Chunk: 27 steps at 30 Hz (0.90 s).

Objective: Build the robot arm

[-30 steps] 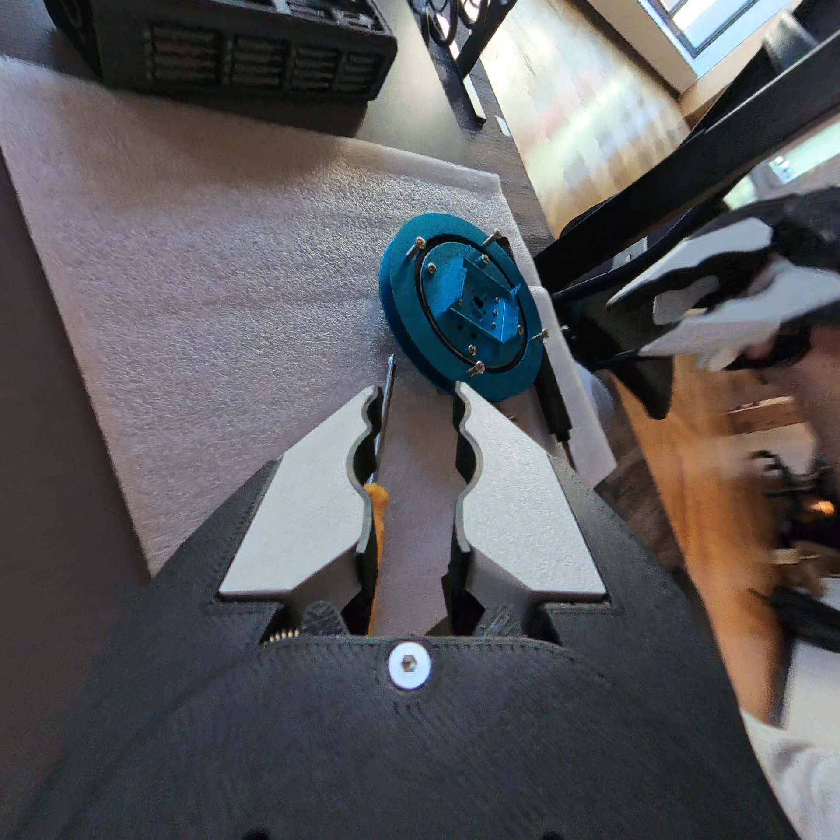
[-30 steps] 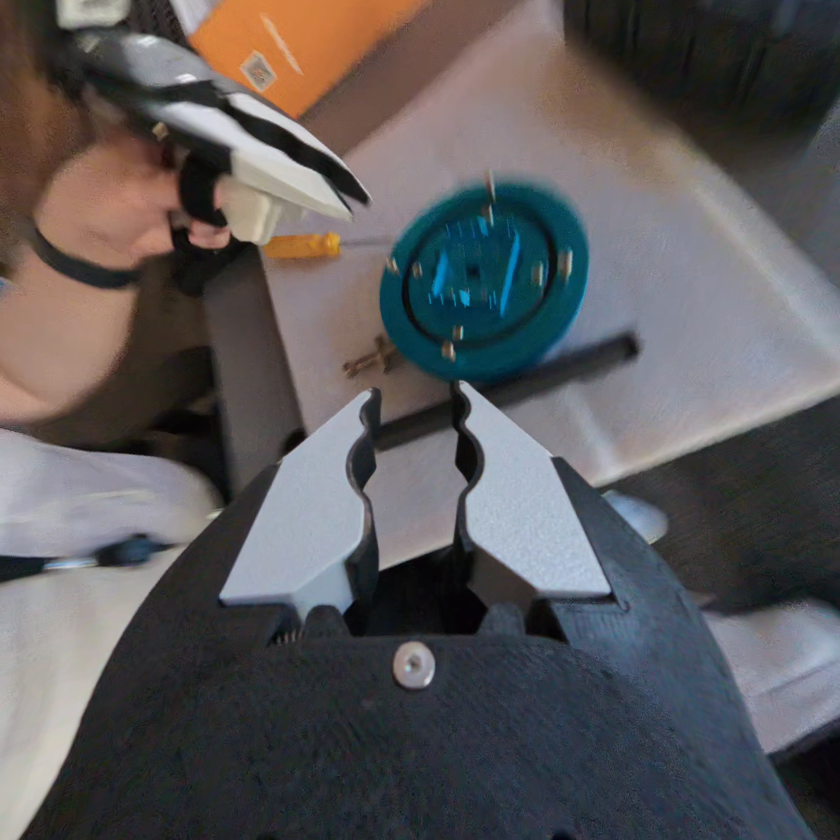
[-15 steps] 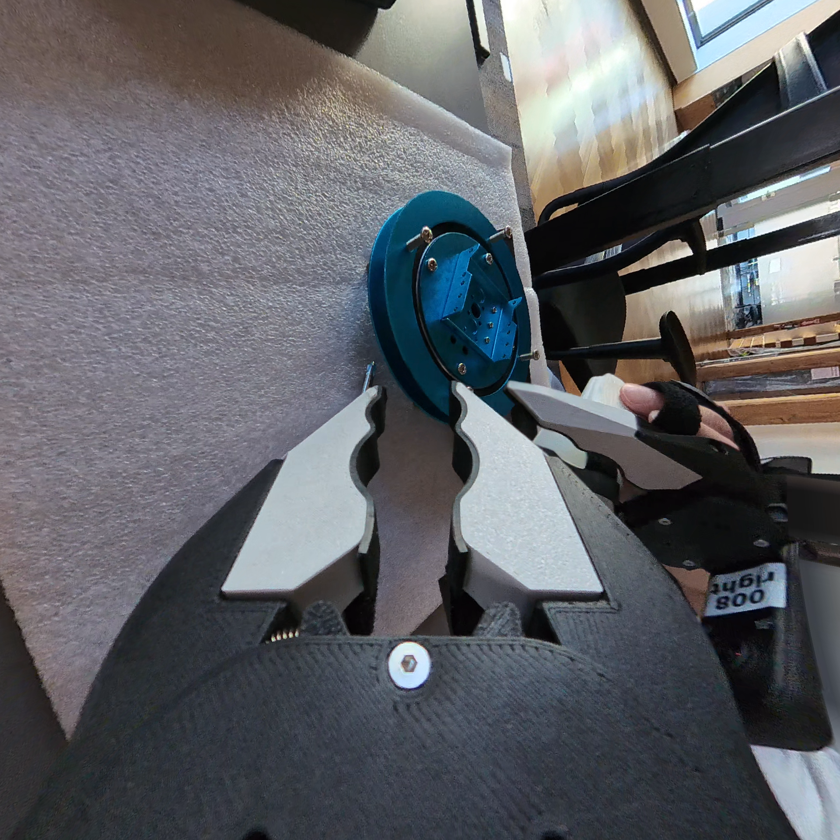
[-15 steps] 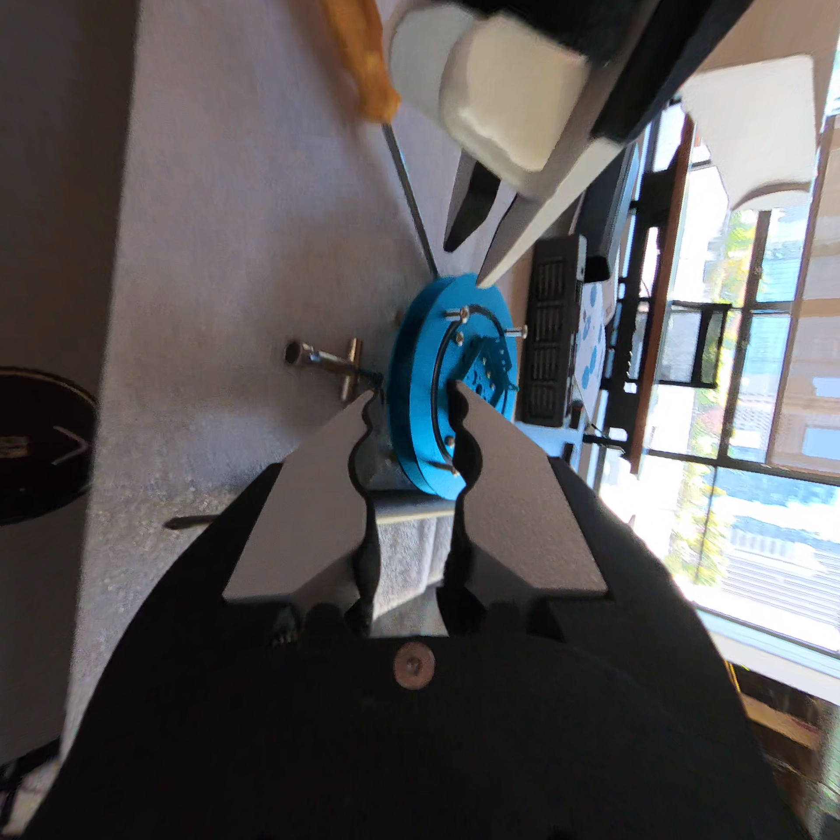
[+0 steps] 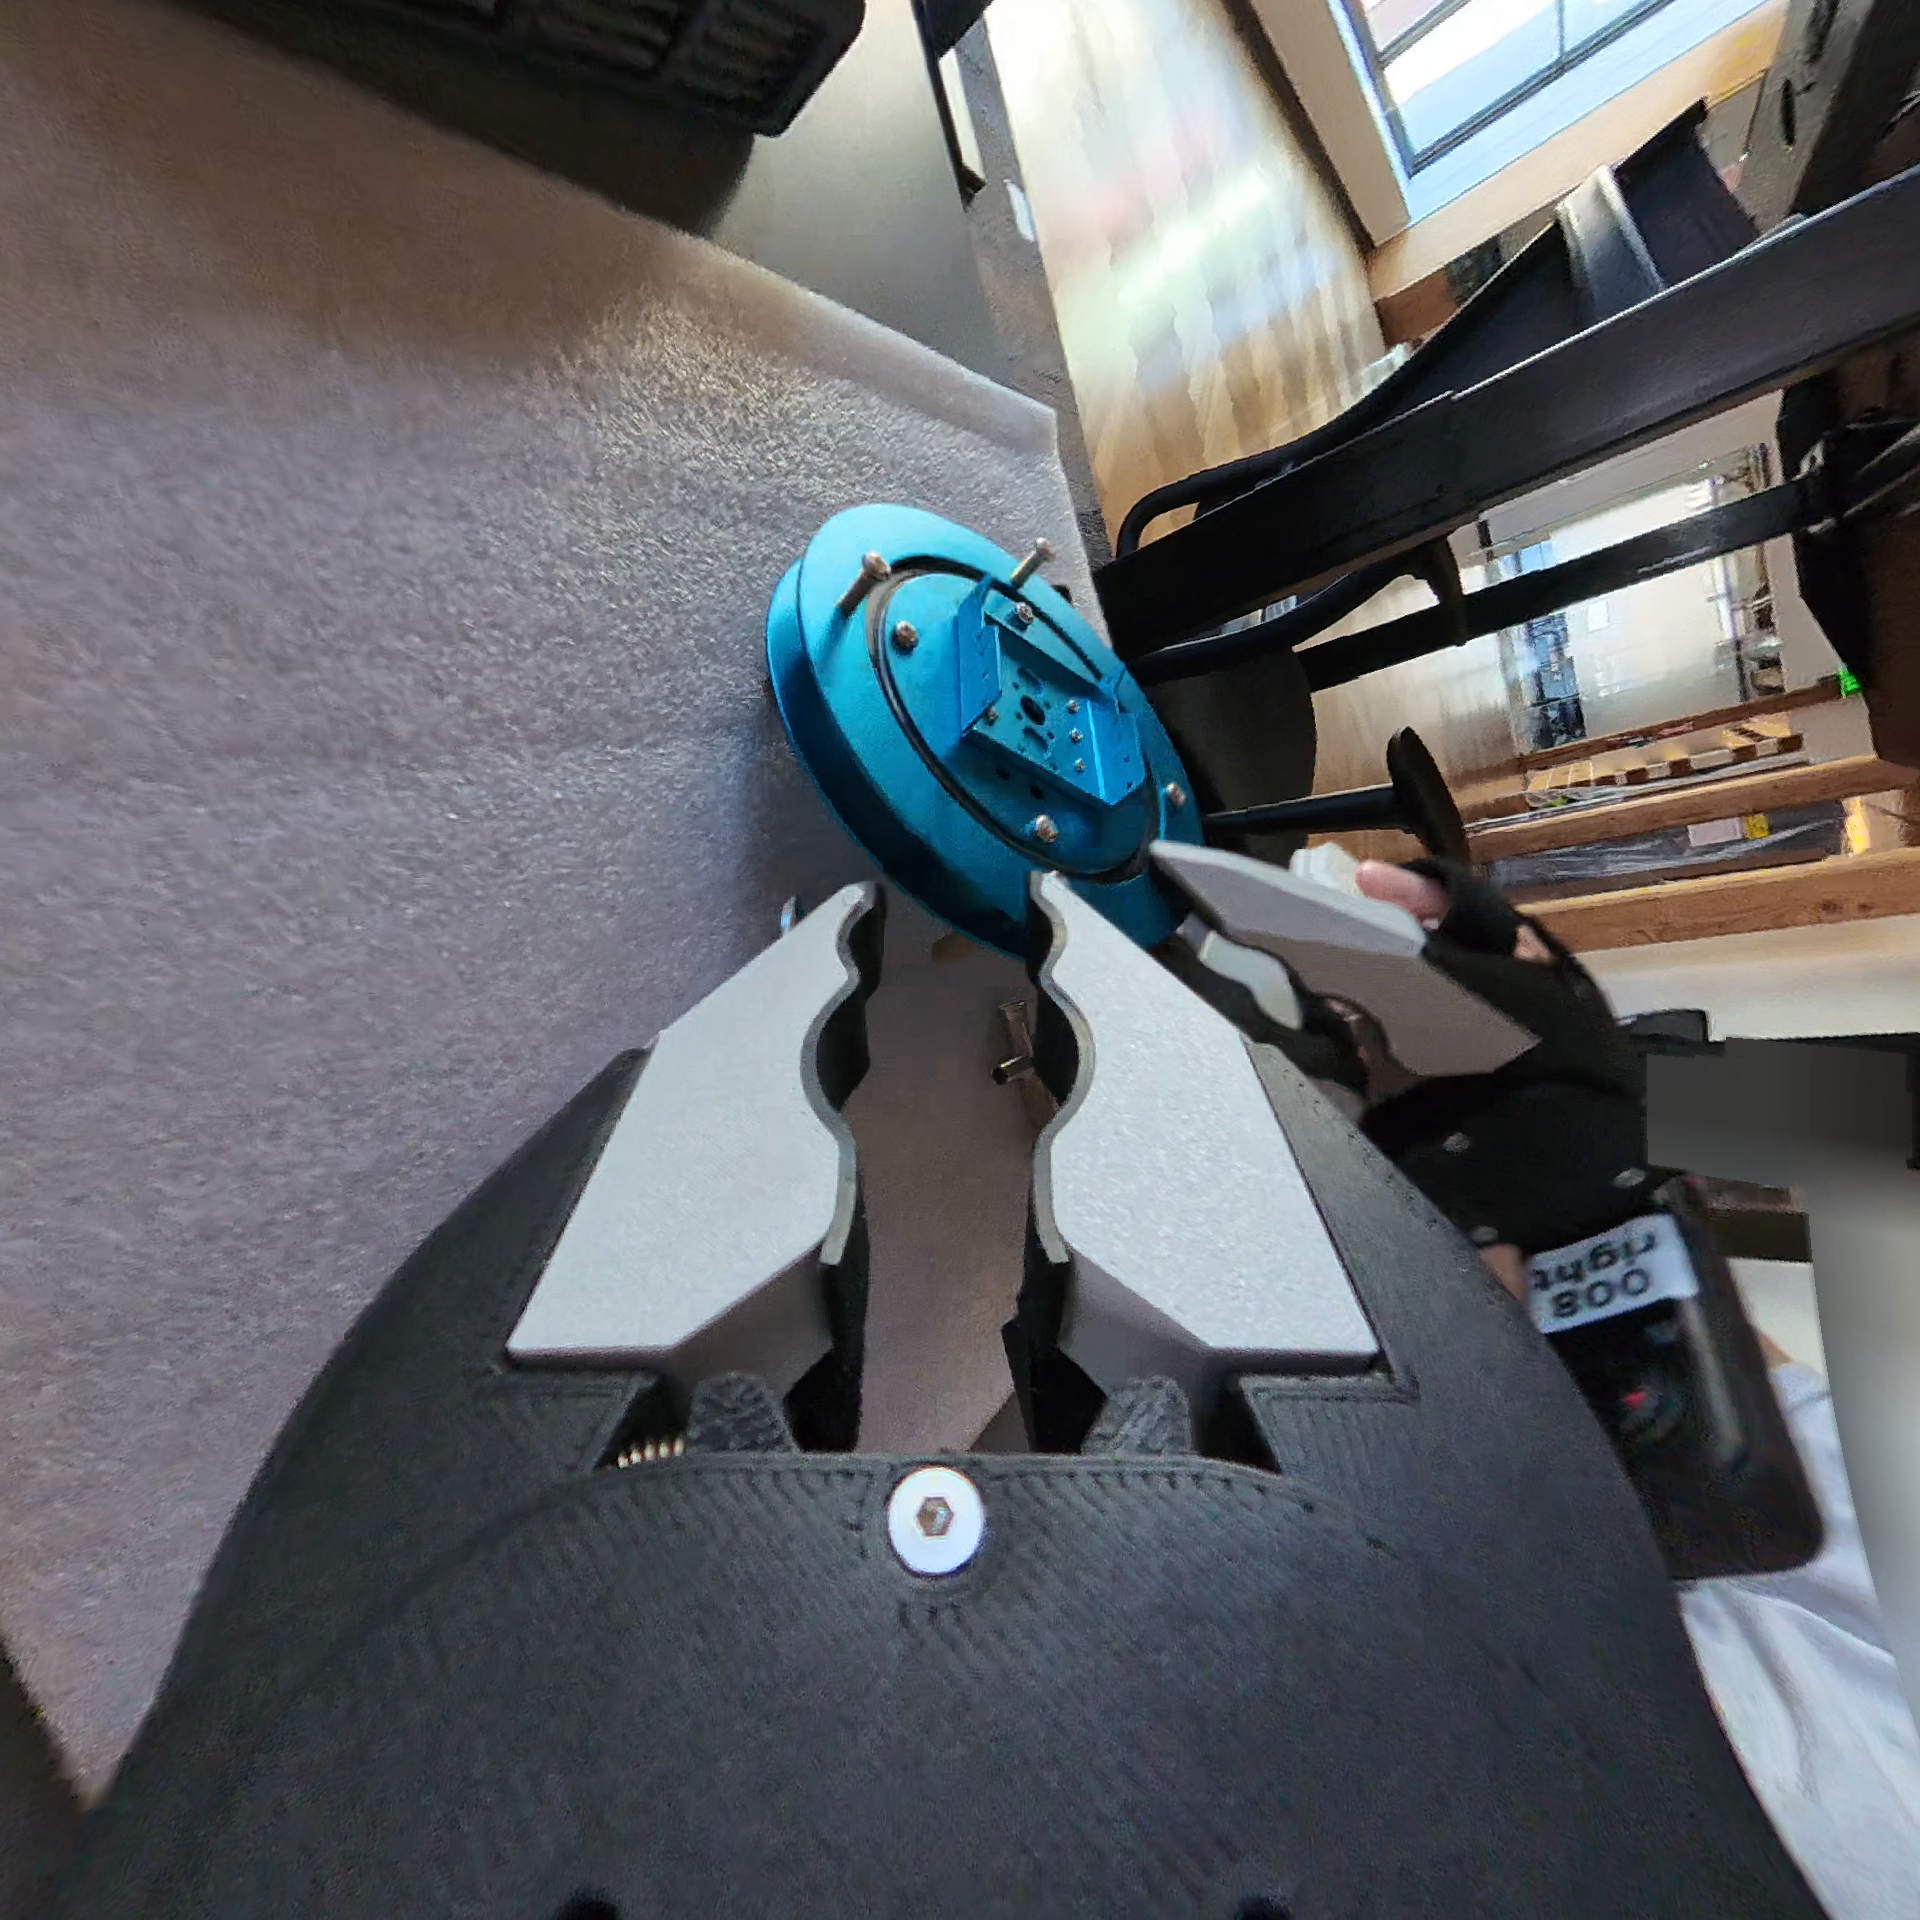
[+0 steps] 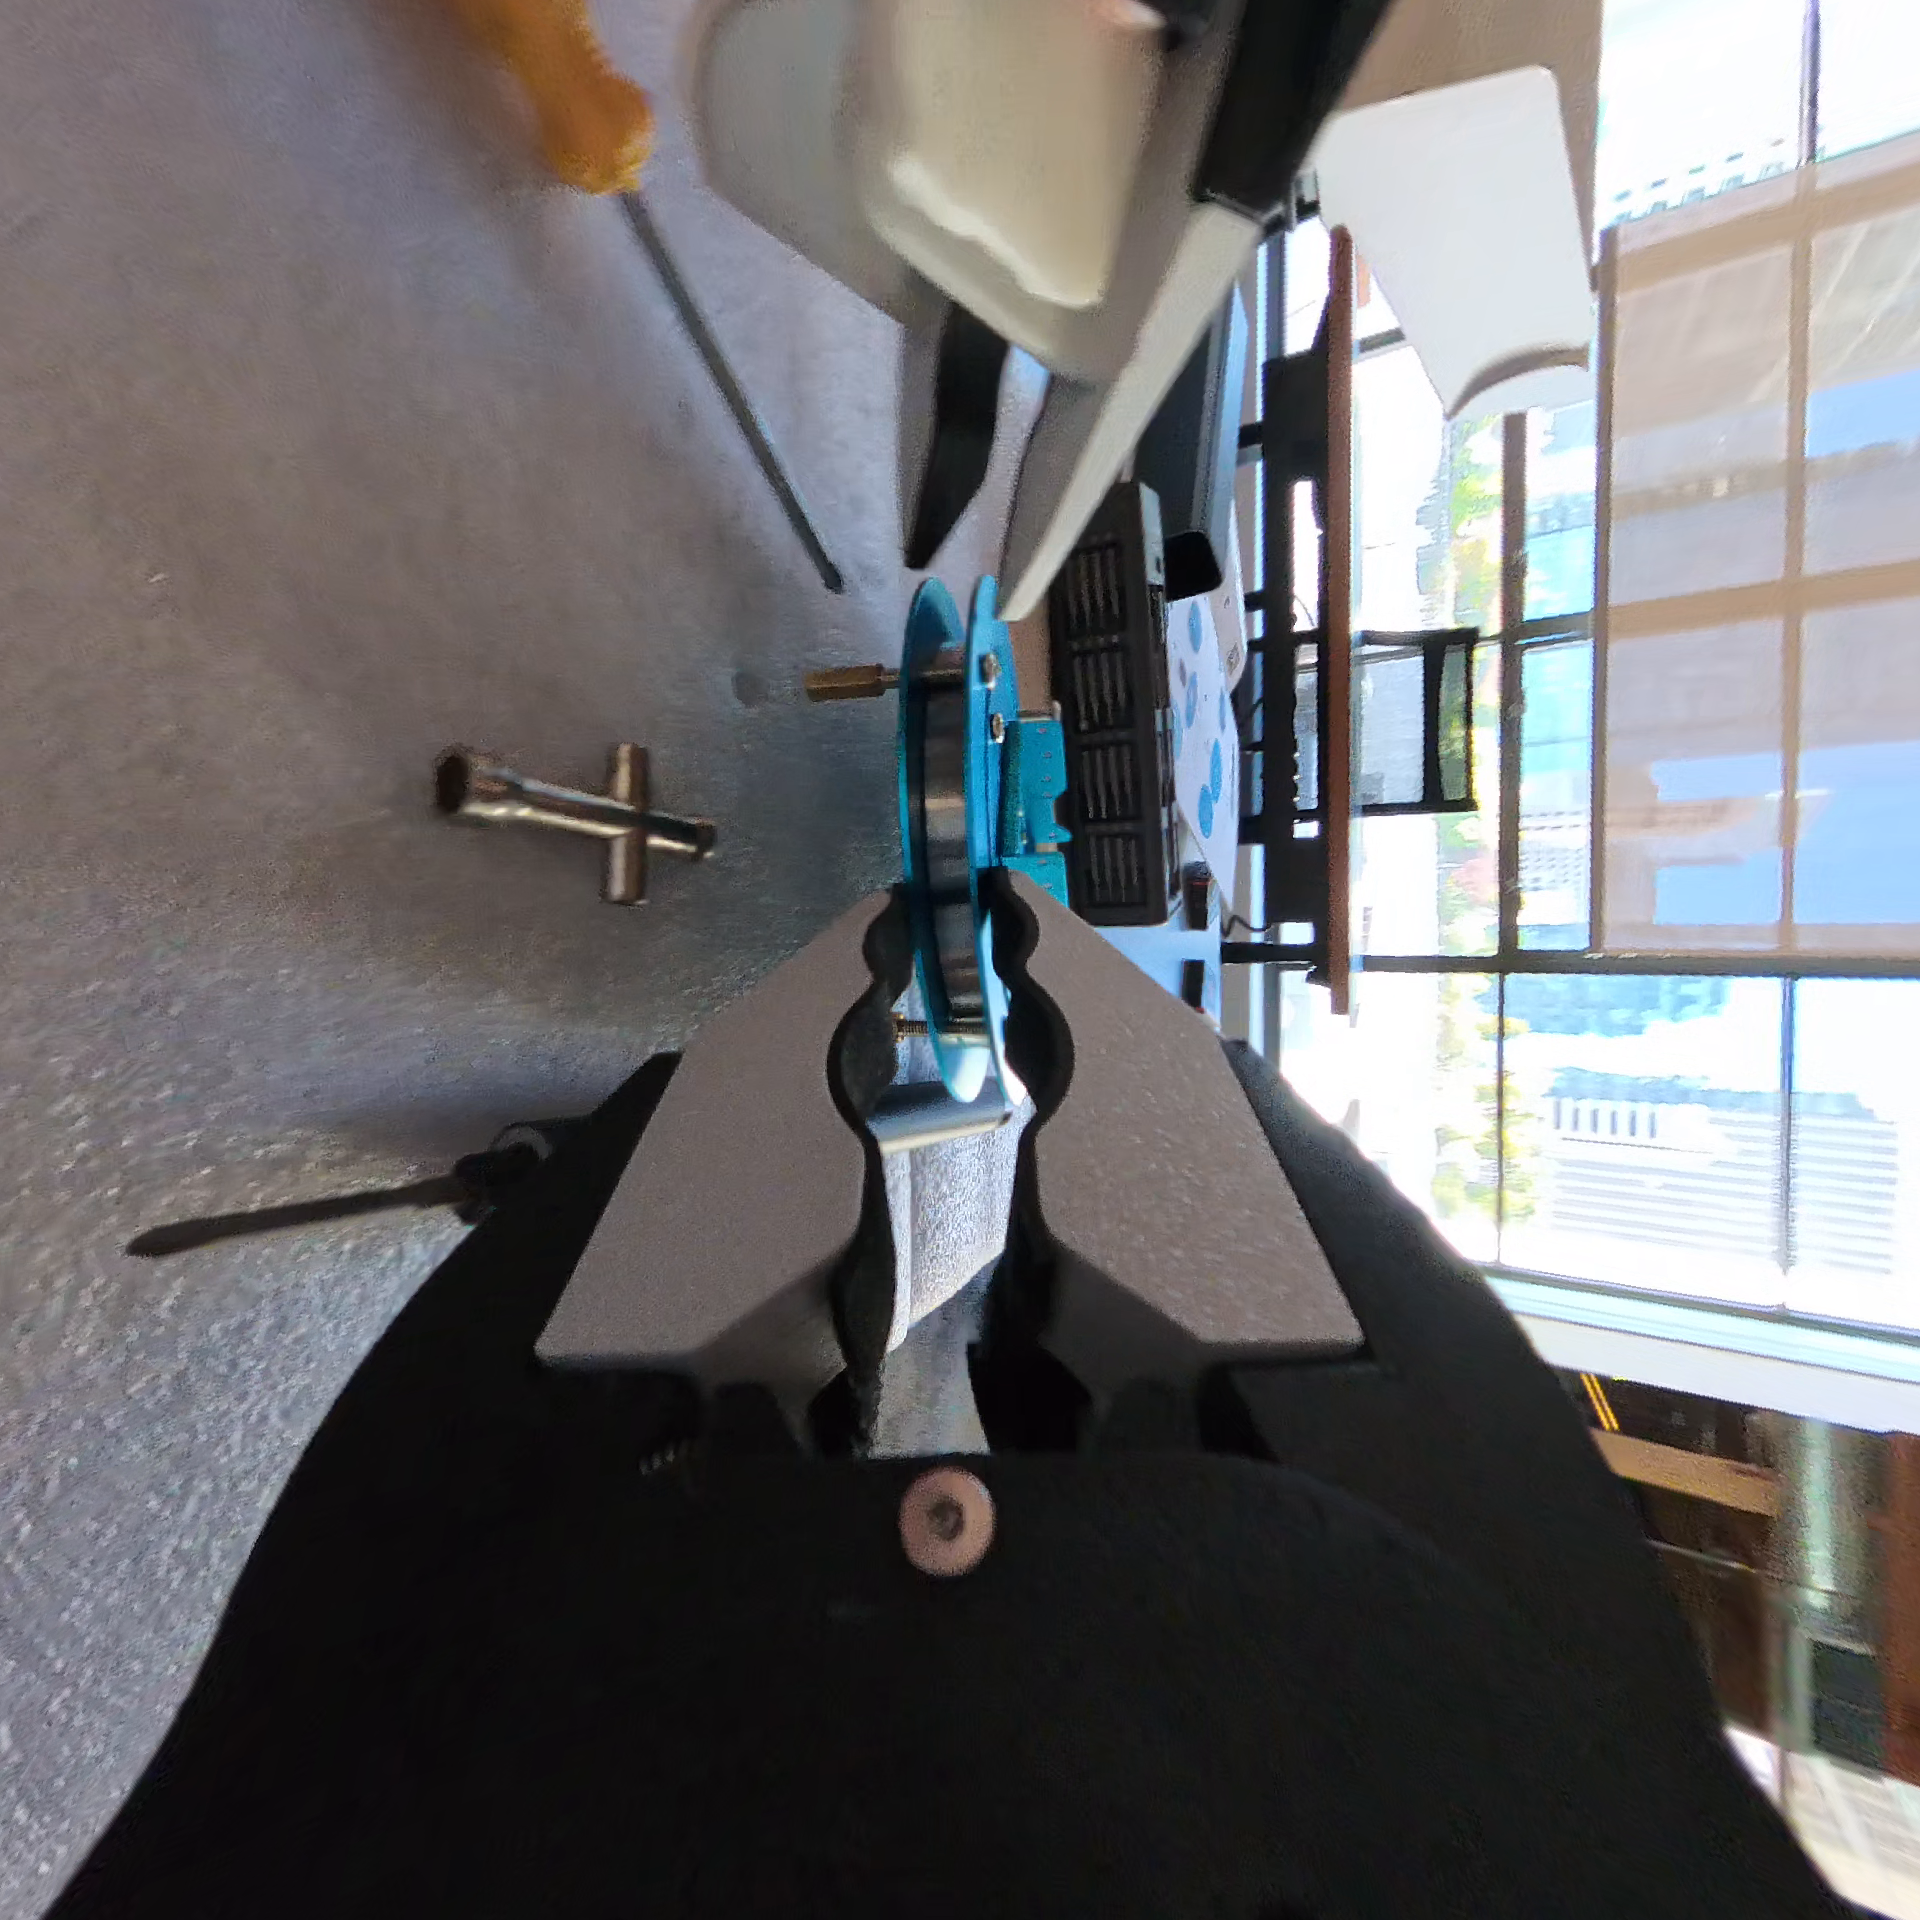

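Observation:
A blue round disc assembly (image 5: pixel 977 727) with screws and a square blue block on its face stands tilted up off the grey foam mat (image 5: pixel 364 675). In the right wrist view the disc (image 6: pixel 940 831) is edge-on, with a brass standoff (image 6: pixel 844 683) sticking out of its underside. My right gripper (image 6: pixel 943 902) is shut on the disc's near rim; it also shows in the left wrist view (image 5: pixel 1184 883). My left gripper (image 5: pixel 953 902) is open, its fingertips on either side of the disc's opposite rim. It comes in from the top of the right wrist view (image 6: pixel 966 582).
On the foam lie a metal T-shaped socket key (image 6: pixel 582 821), an orange-handled screwdriver (image 6: pixel 582 94), a thin black tool (image 6: pixel 312 1210) and a short silver cylinder (image 6: pixel 935 1122). A black bit case (image 6: pixel 1117 717) stands beyond the disc. The foam's edge (image 5: pixel 1039 436) and table edge run past the disc. The left gripper's tips are roughly 6 centimeters from the right gripper's. My left tips are roughly 8 centimeters from the orange-handled screwdriver (image 6: pixel 582 94).
My right gripper has closed on the disc's rim, and the disc has tipped up off the foam. My left gripper stays open at the other rim.

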### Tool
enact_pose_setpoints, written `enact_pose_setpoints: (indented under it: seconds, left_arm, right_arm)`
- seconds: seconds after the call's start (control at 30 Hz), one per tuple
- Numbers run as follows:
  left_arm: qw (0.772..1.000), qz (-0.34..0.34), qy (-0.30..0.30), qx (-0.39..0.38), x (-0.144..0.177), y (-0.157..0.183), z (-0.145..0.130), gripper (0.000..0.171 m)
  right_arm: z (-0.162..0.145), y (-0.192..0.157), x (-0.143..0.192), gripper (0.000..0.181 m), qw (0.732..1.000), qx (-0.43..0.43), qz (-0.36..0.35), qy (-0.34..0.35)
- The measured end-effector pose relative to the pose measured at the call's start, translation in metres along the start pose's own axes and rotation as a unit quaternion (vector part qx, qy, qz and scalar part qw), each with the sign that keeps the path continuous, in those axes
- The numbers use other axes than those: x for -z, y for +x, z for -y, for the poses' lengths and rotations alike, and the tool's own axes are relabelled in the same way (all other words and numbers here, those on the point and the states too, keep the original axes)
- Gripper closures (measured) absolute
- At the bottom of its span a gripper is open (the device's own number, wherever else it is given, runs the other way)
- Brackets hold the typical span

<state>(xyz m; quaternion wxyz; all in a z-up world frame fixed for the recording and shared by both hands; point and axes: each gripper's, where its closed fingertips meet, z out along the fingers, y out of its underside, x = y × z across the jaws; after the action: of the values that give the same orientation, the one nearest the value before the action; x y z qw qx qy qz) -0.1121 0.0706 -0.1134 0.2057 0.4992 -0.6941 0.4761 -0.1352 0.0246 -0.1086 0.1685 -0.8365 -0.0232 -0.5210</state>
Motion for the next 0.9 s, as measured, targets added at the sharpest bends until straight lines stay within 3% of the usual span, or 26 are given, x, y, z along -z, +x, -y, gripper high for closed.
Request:
enact_pose_setpoints:
  seconds: [0.27,0.43,0.6,0.7,0.9]
  left_arm:
    - [0.983,0.012,0.115,-0.146,0.029,0.017,0.009,0.139]
    - [0.975,0.057,0.093,-0.194,0.003,0.016,-0.002,0.136]
    - [0.96,0.095,0.115,-0.239,-0.01,0.02,0.018,0.146]
    - [0.954,0.103,0.116,-0.257,-0.015,0.024,0.027,0.166]
    - [0.94,0.112,0.118,-0.3,-0.019,0.029,0.04,0.167]
  right_arm:
    - [0.0,0.028,-0.005,0.17,0.992,-0.124,0.02,0.022]
    - [0.0,0.041,-0.01,0.17,0.982,-0.185,0.033,0.033]
    - [-0.003,0.049,-0.013,0.17,0.968,-0.24,0.056,0.05]
    - [-0.007,0.051,-0.012,0.17,0.958,-0.269,0.075,0.06]
    - [-0.007,0.056,-0.015,0.168,0.956,-0.26,0.108,0.088]
